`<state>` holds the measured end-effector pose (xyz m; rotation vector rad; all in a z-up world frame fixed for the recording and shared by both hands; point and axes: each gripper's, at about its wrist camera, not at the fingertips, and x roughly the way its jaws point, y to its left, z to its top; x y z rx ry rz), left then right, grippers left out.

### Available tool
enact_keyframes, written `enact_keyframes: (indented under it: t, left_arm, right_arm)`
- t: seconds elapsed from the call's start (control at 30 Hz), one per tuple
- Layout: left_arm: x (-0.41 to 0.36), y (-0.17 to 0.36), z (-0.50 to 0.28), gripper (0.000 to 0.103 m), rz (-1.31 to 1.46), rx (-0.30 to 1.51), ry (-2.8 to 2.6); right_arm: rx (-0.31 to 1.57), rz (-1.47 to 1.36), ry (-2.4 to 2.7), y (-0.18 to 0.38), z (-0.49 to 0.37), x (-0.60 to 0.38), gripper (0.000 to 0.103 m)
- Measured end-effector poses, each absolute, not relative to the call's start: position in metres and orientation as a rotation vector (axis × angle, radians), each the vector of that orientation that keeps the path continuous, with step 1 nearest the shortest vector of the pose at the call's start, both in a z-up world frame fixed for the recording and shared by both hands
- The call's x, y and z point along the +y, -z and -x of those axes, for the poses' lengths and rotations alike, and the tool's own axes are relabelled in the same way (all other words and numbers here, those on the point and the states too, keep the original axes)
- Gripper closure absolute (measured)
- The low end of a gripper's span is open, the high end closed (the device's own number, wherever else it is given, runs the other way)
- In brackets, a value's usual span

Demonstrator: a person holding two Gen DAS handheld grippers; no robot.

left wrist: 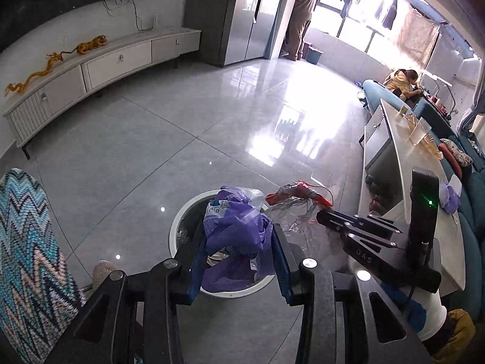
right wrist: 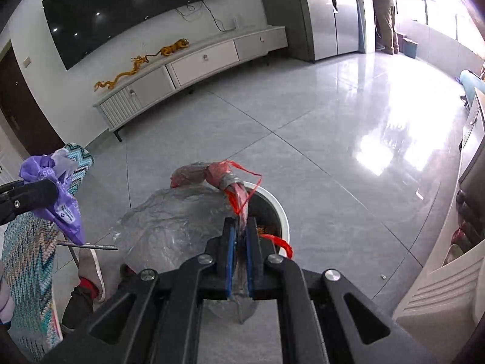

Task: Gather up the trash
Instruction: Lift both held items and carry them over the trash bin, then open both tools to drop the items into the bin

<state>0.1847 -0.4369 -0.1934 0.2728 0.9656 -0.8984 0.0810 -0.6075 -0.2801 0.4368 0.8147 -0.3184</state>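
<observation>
Over the white bin's rim [left wrist: 182, 212], left hand-held gripper [left wrist: 239, 236] pinches purple wrapper [left wrist: 233, 227], right hand-held gripper [right wrist: 239, 230] pinches clear bag [right wrist: 175, 215].

Two grippers, the left gripper [left wrist: 239, 251] and right gripper [right wrist: 239, 242], are each holding one crumpled wrapper over one white bin [left wrist: 182, 221].

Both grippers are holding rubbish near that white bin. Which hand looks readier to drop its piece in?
Probably the left gripper: its purple wrapper hangs directly over the white bin, while the right's clear bag hangs mostly outside the rim.
</observation>
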Motion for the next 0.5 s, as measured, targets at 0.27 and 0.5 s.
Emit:
enact_keyframes:
  t: [0.27,0.5]
  left_arm:
    - [-0.475,0.244,-0.223,0.06,-0.268,1.076,0.864]
    - [-0.484,0.273,-0.244,0.038,-0.237,1.141,0.839]
  right_arm:
    - [0.928,-0.499,0.304,0.345,-0.13,-0.609,0.094]
    - [0.979,-0.542,0.279,0.38,-0.152,-0.613,0.093]
